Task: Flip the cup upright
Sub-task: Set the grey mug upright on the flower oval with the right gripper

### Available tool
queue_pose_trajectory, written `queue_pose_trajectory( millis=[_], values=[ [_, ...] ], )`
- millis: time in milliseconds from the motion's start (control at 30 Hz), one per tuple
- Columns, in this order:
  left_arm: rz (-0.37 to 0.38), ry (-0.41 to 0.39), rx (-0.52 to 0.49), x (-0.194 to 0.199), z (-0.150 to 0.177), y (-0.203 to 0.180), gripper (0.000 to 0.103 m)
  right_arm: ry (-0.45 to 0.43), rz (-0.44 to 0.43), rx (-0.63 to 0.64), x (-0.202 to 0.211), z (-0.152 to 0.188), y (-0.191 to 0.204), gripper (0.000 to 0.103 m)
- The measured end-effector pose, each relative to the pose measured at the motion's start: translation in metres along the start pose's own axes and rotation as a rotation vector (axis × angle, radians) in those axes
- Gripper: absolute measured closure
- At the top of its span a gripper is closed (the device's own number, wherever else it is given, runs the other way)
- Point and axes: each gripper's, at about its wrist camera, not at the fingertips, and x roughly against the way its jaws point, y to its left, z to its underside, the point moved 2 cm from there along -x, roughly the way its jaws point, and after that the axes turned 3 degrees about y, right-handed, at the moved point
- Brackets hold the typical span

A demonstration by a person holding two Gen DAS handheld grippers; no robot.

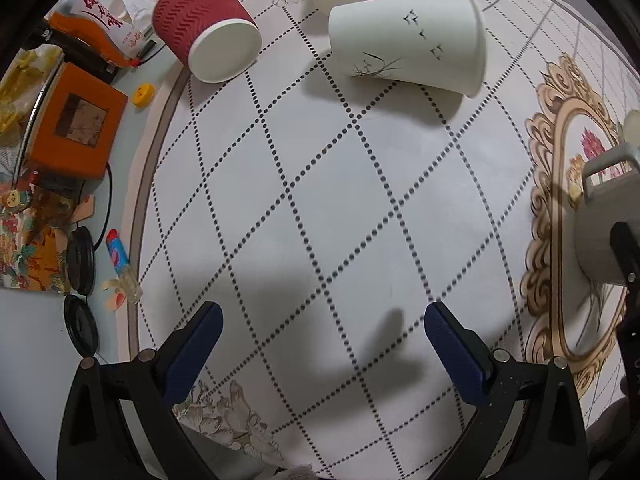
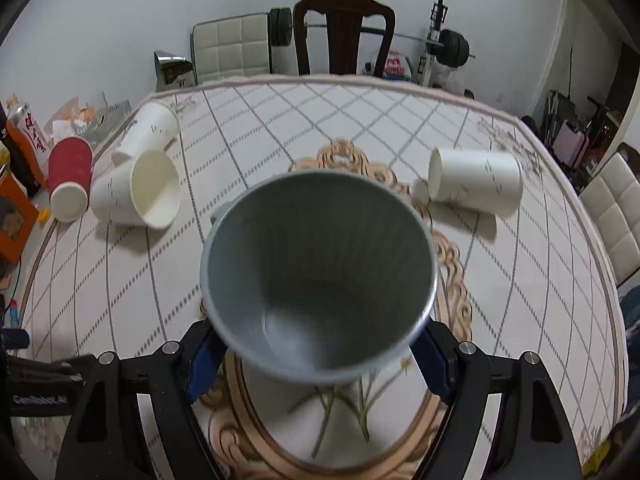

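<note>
My right gripper (image 2: 318, 354) is shut on a grey mug (image 2: 318, 276) and holds it above the table with its mouth facing the camera; the mug also shows at the right edge of the left wrist view (image 1: 604, 220). My left gripper (image 1: 322, 344) is open and empty over the patterned tablecloth (image 1: 320, 200). A white paper cup (image 1: 404, 40) lies on its side ahead of it, and a red ribbed cup (image 1: 204, 26) lies on its side to the far left. Another white cup (image 2: 474, 186) lies on its side at the right.
A further white cup (image 2: 146, 134) lies at the far left beside the red cup (image 2: 68, 174). An orange box (image 1: 76, 124), lens caps (image 1: 80, 260) and clutter sit off the cloth's left edge. A dark chair (image 2: 344, 32) stands behind the table.
</note>
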Motion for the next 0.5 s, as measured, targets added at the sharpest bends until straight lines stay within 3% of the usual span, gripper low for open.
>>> queue_pose_trajectory(
  millis=[233,500],
  values=[
    [0.011,-0.057,-0.039,0.032,0.028,-0.003,0.0,0.064,0.017,-0.039,0.024,0.012,-0.013,0.01],
    [0.058,-0.202,-0.089,0.11,0.051,-0.002,0.0,0.043,0.077,-0.088,0.114,0.024,-0.036,0.0]
  ],
)
